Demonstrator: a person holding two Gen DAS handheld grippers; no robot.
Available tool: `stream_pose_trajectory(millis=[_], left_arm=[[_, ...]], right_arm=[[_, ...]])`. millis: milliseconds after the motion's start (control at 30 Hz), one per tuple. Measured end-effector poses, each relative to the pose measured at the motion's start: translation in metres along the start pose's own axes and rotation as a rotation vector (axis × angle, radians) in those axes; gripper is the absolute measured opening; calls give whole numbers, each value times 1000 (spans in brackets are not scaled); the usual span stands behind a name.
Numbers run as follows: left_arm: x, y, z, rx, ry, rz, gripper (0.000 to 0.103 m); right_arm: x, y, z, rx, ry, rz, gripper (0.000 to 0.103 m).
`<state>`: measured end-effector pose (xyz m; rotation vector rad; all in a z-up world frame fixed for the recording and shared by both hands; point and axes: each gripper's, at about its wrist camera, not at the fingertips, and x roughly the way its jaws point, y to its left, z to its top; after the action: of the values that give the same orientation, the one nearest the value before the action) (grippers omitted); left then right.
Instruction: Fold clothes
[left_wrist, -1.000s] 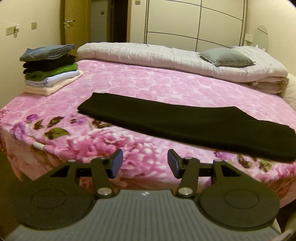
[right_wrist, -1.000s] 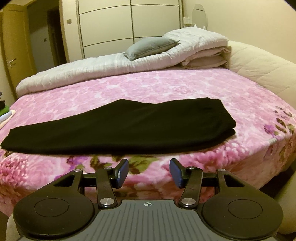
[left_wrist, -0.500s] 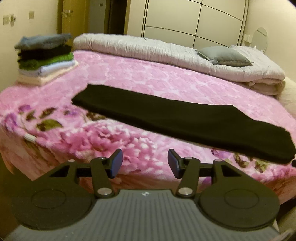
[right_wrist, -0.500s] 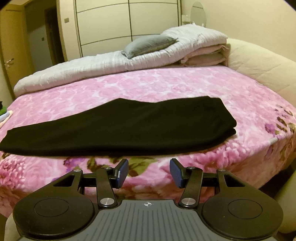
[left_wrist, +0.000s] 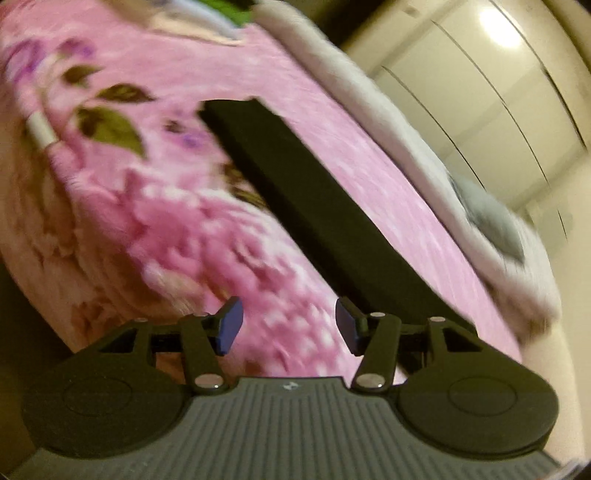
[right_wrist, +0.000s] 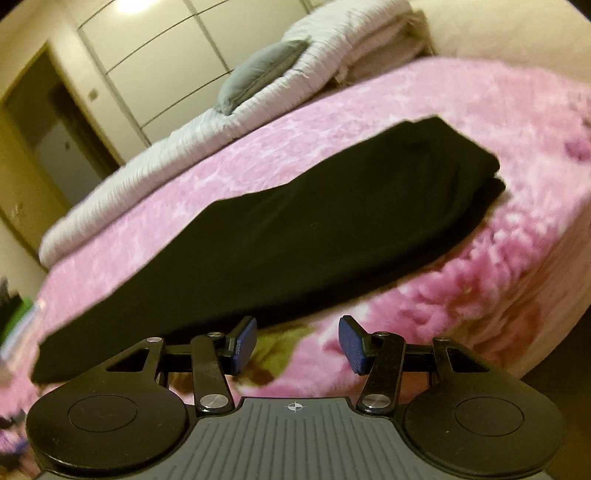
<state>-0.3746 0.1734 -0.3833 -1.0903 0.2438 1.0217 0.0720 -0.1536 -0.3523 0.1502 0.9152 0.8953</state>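
A: Near field, left wrist view: left gripper (left_wrist: 288, 325) at the lower centre of the frame; its fingers (left_wrist: 229, 324) stand wide apart and have just been opening further; nothing between them, only pink blanket (left_wrist: 207, 236) showing through the gap.

B: And the right?

A: Right gripper (right_wrist: 297, 341), lower centre of its view; fingers parted about as wide, holding nothing; the left pad sits just under the near hem of the garment, whether touching I cannot tell.

B: Where is the task's thing?

A: Black garment (right_wrist: 295, 221) lies flat on the bed, a long band already doubled lengthwise; in the right view it runs from lower left to upper right, thick end at the right; in the left view it runs from centre top down to the lower right.

B: Why laid so?

A: My reading: flattened near the bed's edge so each gripper can take one end for the next cross-fold; both fingers open and tilted toward it suit that.

B: Containers?

A: None visible; the nearest thing to one is the stack of folded clothes (left_wrist: 207, 14), blurred, top edge of the left view; beyond, the rolled white duvet (right_wrist: 177, 140) carries a grey pillow (right_wrist: 258, 74).
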Motion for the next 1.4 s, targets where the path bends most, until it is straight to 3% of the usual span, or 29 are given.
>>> stream_pose_trajectory(millis=[167, 400, 533, 900, 933, 1000, 1067, 1133, 1233, 1300, 1400], left_arm=[[25, 8, 37, -56, -41, 24, 54], [67, 33, 87, -238, -94, 43, 55], [84, 39, 105, -283, -119, 28, 58], [115, 33, 115, -181, -176, 11, 61], [116, 32, 115, -171, -181, 15, 58], [119, 30, 115, -148, -183, 36, 40], [122, 27, 117, -113, -171, 75, 13], [124, 19, 120, -52, -158, 126, 10], [122, -23, 120, 179, -180, 186, 7], [117, -62, 114, 351, -192, 159, 7], [103, -128, 87, 620, -205, 59, 7]], right_arm=[[15, -11, 24, 73, -17, 19, 53], [40, -15, 46, 57, -26, -33, 53], [49, -18, 52, 55, -35, -65, 53], [61, -23, 66, 63, -68, -123, 53], [61, -23, 66, 61, -70, -123, 53], [61, -24, 66, 59, -71, -121, 53], [60, -27, 66, 63, -70, -116, 53], [58, -30, 65, 66, -69, -111, 53], [54, -38, 65, 82, -75, -106, 53], [49, -44, 66, 98, -85, -105, 53], [41, -55, 67, 120, -100, -98, 53]])
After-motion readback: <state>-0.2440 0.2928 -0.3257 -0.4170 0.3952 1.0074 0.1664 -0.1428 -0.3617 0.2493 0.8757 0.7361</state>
